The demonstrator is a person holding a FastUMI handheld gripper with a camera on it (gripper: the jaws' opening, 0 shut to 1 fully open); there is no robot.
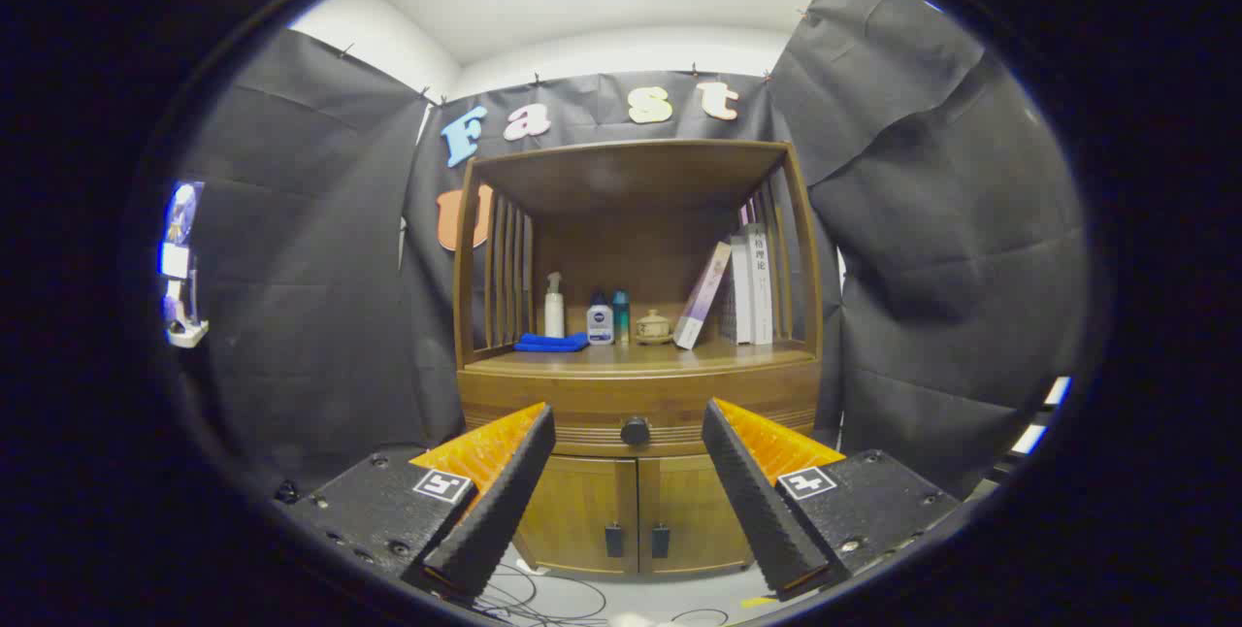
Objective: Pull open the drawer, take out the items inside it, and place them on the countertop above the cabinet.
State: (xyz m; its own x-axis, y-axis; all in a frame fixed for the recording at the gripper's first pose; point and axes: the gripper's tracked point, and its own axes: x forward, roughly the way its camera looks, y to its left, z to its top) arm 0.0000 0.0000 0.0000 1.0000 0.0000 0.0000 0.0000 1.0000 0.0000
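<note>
Drawer (pixel 636 406) is closed, straight ahead of the gripper (pixel 629 428) and beyond its fingertips. Its round knob (pixel 635 431) lies centred in the gap between the spread, empty fingers. Countertop (pixel 631 356) sits just above the drawer. Advance straight forward to the knob.

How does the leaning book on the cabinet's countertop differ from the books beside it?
The leaning book tilts, top resting against the upright books, which stand vertical. It stands alone; they form a row. Both share the countertop, beyond the open gripper.
</note>
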